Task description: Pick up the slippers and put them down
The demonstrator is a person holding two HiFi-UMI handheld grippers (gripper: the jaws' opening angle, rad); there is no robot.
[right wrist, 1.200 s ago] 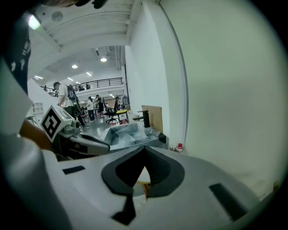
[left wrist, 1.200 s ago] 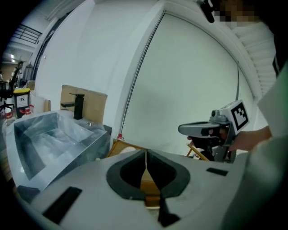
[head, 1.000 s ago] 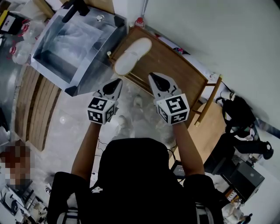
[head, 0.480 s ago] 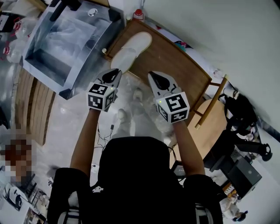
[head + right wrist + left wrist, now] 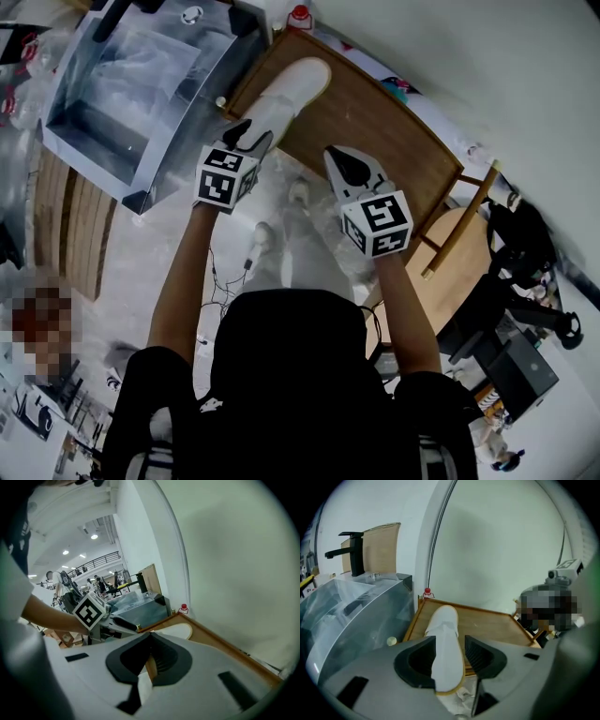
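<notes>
A white slipper (image 5: 289, 92) lies lengthwise on the wooden table (image 5: 384, 141), with its near end over the table's front edge. My left gripper (image 5: 251, 133) is at that near end. In the left gripper view the slipper (image 5: 446, 634) runs between the jaws of the left gripper (image 5: 450, 642). These jaws are opening and stand apart, and the right one is clear of the sole. My right gripper (image 5: 340, 161) hangs shut in front of the table's edge, right of the slipper, with nothing in it. The right gripper view shows the right gripper (image 5: 151, 636) with its tips together and the slipper (image 5: 180, 631) beyond.
A sink unit (image 5: 141, 84) wrapped in plastic, with a black tap (image 5: 352, 555), stands close to the table's left side. A red-capped bottle (image 5: 298, 16) sits at the table's far corner. A wooden chair (image 5: 448, 246) and black bags (image 5: 514, 246) are at the right.
Both grippers have moved forward and down toward the table. The left one now reaches the slipper's near end, and its jaws have spread from shut. The right one stays shut.
</notes>
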